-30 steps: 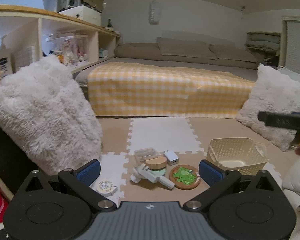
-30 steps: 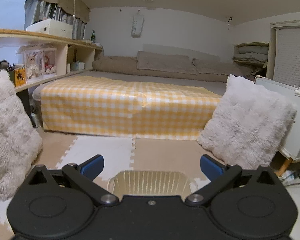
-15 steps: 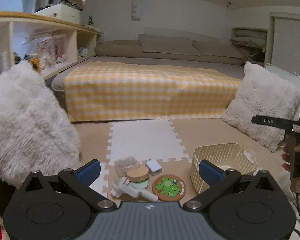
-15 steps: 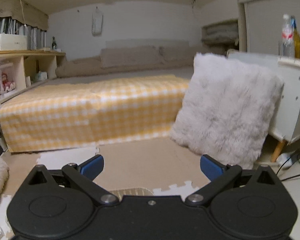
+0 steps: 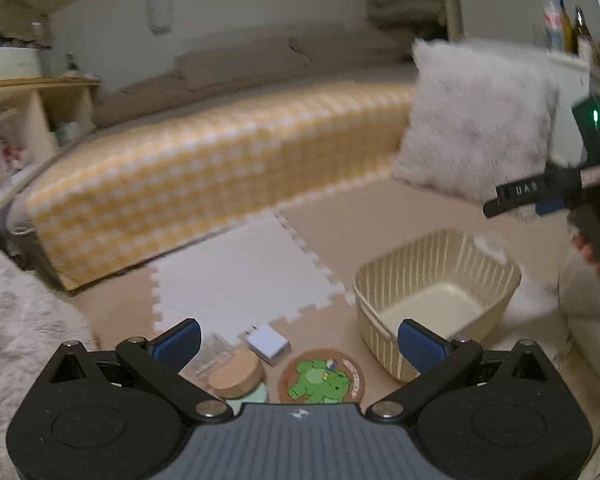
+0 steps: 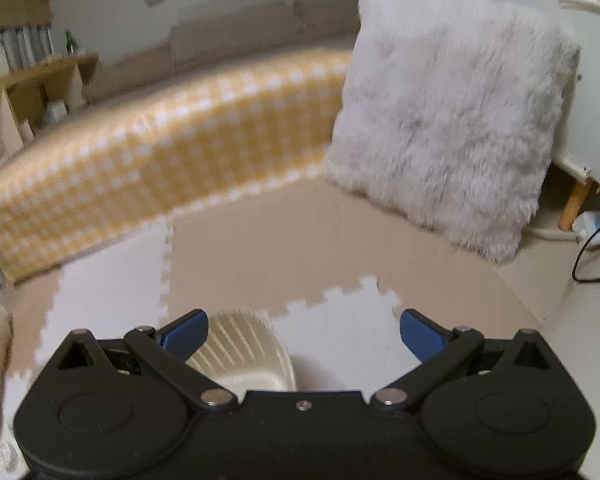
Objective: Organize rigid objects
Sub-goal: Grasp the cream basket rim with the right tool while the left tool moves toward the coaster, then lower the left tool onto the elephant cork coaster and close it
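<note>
Right gripper (image 5: 516, 200) arm reads "DAS"; frog coaster (image 5: 322, 376) lettering blurred

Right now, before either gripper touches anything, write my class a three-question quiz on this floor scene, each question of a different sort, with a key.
1. True or false: the cream basket already holds one of the small objects.
2. Multiple choice: which item lies nearest the basket? A) frog coaster B) white charger C) cork-lidded jar
3. Short answer: what are the jaws of the left gripper holding?

Key
1. False; its bottom is bare.
2. A
3. Nothing; they stand open above the objects.
</note>
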`<act>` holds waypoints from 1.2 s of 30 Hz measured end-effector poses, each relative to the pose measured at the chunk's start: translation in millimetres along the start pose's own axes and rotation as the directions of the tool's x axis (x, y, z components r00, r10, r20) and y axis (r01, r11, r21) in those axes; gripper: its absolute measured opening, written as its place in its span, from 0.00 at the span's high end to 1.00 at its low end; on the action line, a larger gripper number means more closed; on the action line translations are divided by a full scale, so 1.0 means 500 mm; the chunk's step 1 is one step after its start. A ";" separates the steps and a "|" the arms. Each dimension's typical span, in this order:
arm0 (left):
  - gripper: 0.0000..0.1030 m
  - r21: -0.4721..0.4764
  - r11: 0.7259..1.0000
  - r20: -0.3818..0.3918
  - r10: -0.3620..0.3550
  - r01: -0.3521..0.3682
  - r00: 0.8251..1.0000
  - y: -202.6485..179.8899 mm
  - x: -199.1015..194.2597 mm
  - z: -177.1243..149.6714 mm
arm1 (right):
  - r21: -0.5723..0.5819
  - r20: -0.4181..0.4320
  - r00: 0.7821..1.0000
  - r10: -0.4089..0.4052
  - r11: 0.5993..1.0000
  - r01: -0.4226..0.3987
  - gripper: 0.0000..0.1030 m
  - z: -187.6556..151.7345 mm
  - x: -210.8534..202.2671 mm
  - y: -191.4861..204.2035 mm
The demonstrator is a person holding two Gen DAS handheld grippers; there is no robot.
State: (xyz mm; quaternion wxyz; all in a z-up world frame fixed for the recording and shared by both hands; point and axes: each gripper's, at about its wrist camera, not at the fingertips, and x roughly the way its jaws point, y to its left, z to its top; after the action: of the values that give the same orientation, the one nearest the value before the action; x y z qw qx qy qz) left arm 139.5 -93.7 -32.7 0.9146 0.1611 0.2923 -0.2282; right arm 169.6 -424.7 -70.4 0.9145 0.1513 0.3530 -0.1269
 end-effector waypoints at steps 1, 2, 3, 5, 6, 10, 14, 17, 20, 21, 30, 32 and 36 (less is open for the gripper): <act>0.00 0.006 1.000 -0.016 -0.026 0.026 1.000 -0.003 0.014 -0.004 | -0.013 -0.013 1.000 0.001 1.000 -0.001 0.16 -0.003 0.004 0.003; 0.00 0.007 0.998 -0.035 -0.056 0.056 0.998 -0.007 0.027 -0.008 | -0.023 -0.021 1.000 0.004 1.000 -0.005 0.26 -0.006 0.007 0.007; 0.00 0.008 0.997 -0.054 -0.081 0.082 0.995 -0.010 0.039 -0.011 | -0.032 -0.027 1.000 0.008 0.999 -0.009 0.35 -0.008 0.009 0.011; 0.00 0.020 0.993 -0.081 -0.116 0.118 0.990 -0.016 0.061 -0.021 | -0.046 -0.043 0.999 0.022 0.999 -0.024 0.43 -0.011 0.014 0.016; 0.00 0.032 0.992 -0.094 -0.120 0.124 0.988 -0.020 0.072 -0.026 | -0.061 -0.053 0.998 0.030 0.998 -0.033 0.47 -0.014 0.016 0.020; 0.00 0.071 0.987 -0.139 -0.136 0.147 0.981 -0.024 0.112 -0.047 | -0.097 -0.103 0.993 0.058 0.993 -0.068 0.74 -0.021 0.033 0.032; 0.00 0.066 0.976 -0.181 -0.194 0.209 0.964 -0.014 0.157 -0.067 | -0.115 -0.117 0.993 0.030 0.992 -0.044 0.88 -0.024 0.039 0.035; 0.00 0.073 0.968 -0.194 -0.224 0.242 0.955 -0.014 0.183 -0.075 | -0.113 -0.137 0.990 0.021 0.993 -0.036 0.92 -0.025 0.048 0.031; 0.00 0.094 0.959 -0.210 -0.241 0.266 0.947 -0.016 0.211 -0.083 | -0.120 -0.165 0.986 0.010 0.992 -0.031 0.95 -0.026 0.058 0.031; 0.00 0.101 0.958 -0.217 -0.243 0.269 0.945 -0.016 0.221 -0.086 | -0.120 -0.168 0.986 0.009 0.992 -0.030 0.95 -0.025 0.060 0.031; 0.00 0.087 0.962 -0.265 -0.229 0.259 0.937 0.002 0.301 -0.104 | -0.104 -0.210 0.978 0.007 0.994 -0.029 0.95 -0.022 0.067 0.028; 0.00 0.075 0.965 -0.270 -0.225 0.253 0.936 0.004 0.316 -0.104 | -0.100 -0.213 0.977 0.007 0.995 -0.028 0.95 -0.021 0.067 0.028; 0.00 0.063 0.968 -0.285 -0.215 0.242 0.934 0.005 0.342 -0.109 | -0.106 -0.216 0.976 0.003 0.994 -0.027 0.95 -0.020 0.067 0.031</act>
State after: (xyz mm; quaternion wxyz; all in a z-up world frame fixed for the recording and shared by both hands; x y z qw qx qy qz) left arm 239.9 -123.4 -178.6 0.8233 0.2006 0.4221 -0.3222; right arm 192.8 -411.0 -97.6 0.8787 0.1168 0.4552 -0.0834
